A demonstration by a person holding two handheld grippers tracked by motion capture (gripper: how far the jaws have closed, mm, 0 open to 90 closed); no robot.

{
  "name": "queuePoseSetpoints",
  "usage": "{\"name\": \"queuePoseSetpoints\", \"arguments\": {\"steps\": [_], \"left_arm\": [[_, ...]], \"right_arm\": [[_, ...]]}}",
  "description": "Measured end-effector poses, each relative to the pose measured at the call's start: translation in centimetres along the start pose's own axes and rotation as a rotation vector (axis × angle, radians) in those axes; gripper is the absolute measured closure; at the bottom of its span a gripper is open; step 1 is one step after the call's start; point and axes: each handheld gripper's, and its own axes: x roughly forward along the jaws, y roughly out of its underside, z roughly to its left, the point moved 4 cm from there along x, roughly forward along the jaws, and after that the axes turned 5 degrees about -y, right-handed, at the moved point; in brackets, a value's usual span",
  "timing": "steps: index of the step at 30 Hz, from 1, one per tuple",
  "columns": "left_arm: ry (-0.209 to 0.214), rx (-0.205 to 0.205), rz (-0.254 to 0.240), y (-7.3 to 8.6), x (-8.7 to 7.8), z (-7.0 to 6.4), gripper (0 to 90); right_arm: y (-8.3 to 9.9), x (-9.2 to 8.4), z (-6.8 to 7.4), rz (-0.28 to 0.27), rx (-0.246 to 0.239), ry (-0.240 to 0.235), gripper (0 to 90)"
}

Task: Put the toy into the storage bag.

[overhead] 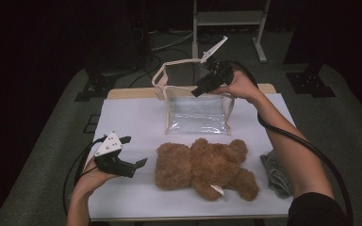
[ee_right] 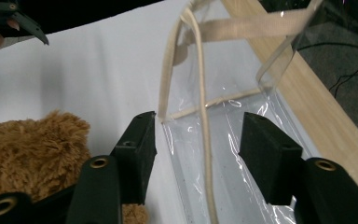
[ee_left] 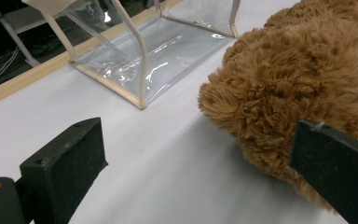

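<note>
Looking for print first, I find none that I can read: the small white tag [overhead: 217, 189] at the teddy bear's [overhead: 202, 167] lower edge is too small to make out, and the bag carries no lettering that I can see.

My right gripper [overhead: 201, 88] hangs over the top of the clear plastic bag [overhead: 195, 115], which stands open near the far edge of the white table cover [overhead: 132, 122]. Its jaws stand partly open, and in the right gripper view a cream piping edge [ee_right: 205, 116] of the bag runs up between the pads [ee_right: 270, 154] without either pad pressing on it, so I hold nothing there. The bag is glossy see-through film trimmed in cream fabric, boxy in shape, with a flat webbing strap [ee_right: 256, 25] across the top; part of it is cut off at the frame edge.

My left gripper [overhead: 134, 151] sits low at the near left, just beside the bear. Its jaws gape wide, with bare cloth between them; the right-hand pad [ee_left: 335, 172] overlaps the fur in the left gripper view, and I cannot tell whether it touches.

That bear is shaggy brown plush, lying flat in front of the bag. A crumpled grey cloth [overhead: 275, 174] lies at the right edge, half hidden by my right forearm [overhead: 292, 150].
</note>
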Motion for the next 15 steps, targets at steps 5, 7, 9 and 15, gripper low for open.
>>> {"name": "queuePoseSetpoints", "arguments": {"steps": [5, 7, 9, 15], "left_arm": [[0.004, 0.004, 0.004, 0.01, 0.1, -0.12, 3.0], [0.003, 0.003, 0.005, 0.03, 0.07, -0.09, 3.0], [0.001, 0.001, 0.005, 0.04, 0.06, -0.09, 3.0], [0.003, 0.007, 0.005, -0.05, 0.04, -0.18, 3.0]], "right_arm": [[0.62, 0.42, -0.52, 0.014, 0.017, -0.007, 59.8], [0.73, 0.54, -0.47, 0.021, 0.023, -0.007, 67.3], [0.77, 0.58, -0.47, 0.023, 0.021, -0.007, 70.0], [1.12, 0.53, 0.04, 0.043, 0.021, -0.012, 86.4]]}}
